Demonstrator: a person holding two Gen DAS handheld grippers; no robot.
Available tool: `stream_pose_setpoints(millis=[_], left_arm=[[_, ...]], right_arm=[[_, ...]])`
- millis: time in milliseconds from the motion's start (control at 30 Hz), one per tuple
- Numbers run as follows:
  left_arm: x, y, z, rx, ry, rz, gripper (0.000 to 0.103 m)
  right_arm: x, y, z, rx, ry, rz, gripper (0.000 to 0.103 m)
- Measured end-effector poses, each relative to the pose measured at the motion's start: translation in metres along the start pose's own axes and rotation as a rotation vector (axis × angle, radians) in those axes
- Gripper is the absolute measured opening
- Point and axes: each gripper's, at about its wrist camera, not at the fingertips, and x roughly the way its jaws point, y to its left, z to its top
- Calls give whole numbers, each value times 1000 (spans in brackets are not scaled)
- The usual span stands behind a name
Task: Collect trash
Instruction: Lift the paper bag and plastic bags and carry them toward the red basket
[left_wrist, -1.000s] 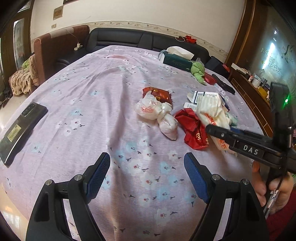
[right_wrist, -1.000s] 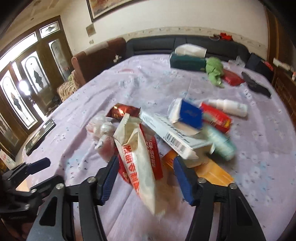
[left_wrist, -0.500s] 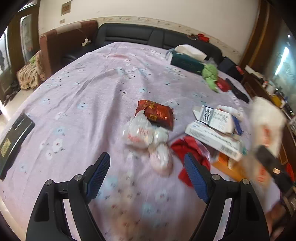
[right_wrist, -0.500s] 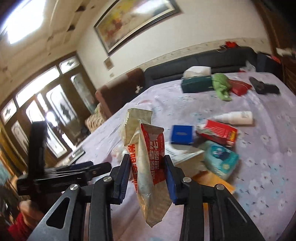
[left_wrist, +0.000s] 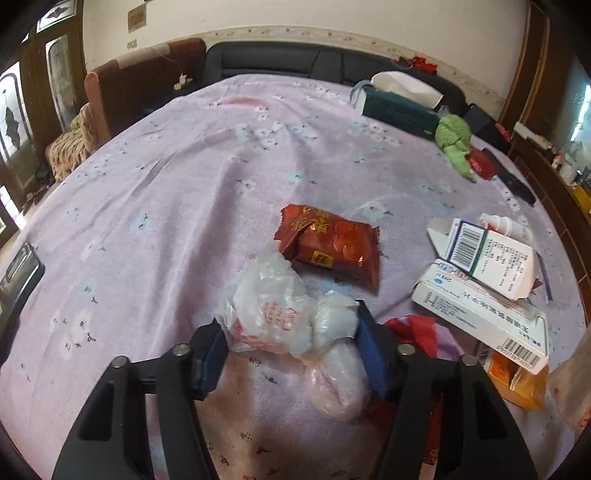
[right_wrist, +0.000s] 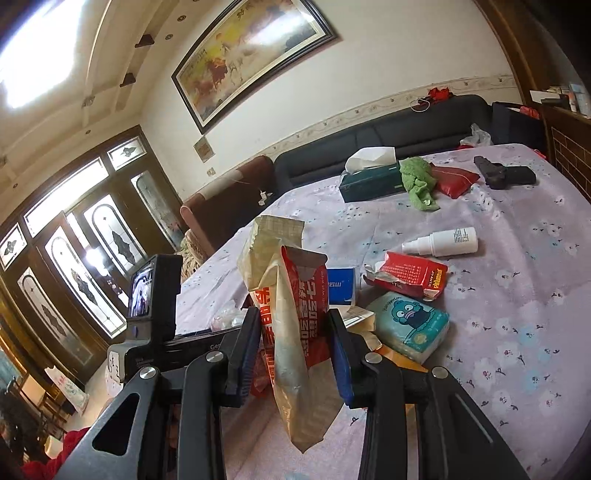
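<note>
The table, under a lilac flowered cloth, carries the litter at its near right; the crumpled white plastic bag with faint red print lies directly between the blue pads of the left tongs, its long axis running from ten o'clock to four o'clock across the gap; the jaws have just been closing and both pads now touch the film, so the coming move is judged a lift, and the left hand is plainly the nearer. At twelve o'clock from the bag, touching it, sits the dark red foil snack packet with gold characters; at two o'clock the stacked white medicine boxes show barcodes and small print too fine to read. The right tongs are pinching a red and cream snack wrapper clear of the table, hanging lengthwise, printed with large Chinese characters; beyond it a blue pack reads "Wet wipe"; a red carton bears illegible lettering.
</note>
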Motion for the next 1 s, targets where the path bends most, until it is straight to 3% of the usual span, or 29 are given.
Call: stream_pose_setpoints(millis=[200,300,433,633,867,1000], left_arm=[[-27,3,1,-15,-141,-21,56],[-33,-1,0,-5,-159,-59,56],[-41,-11,-2,39,-199,-50,56],[-61,-32,-10,124,-324,-6,56],[-67,-56,-22,229,-381,29,56],[-66,-60,-23,242,-372,29,56]], right_arm=[[0,5,-1,-23,-5,-14,39],[2,4,-2,-28,0,-25,39],[1,4,-2,-27,-7,-38,39],[-1,6,-3,-63,-33,-155,39],[1,2,-2,-69,-24,-198,39],[5,-1,-2,-62,-10,-202,39]])
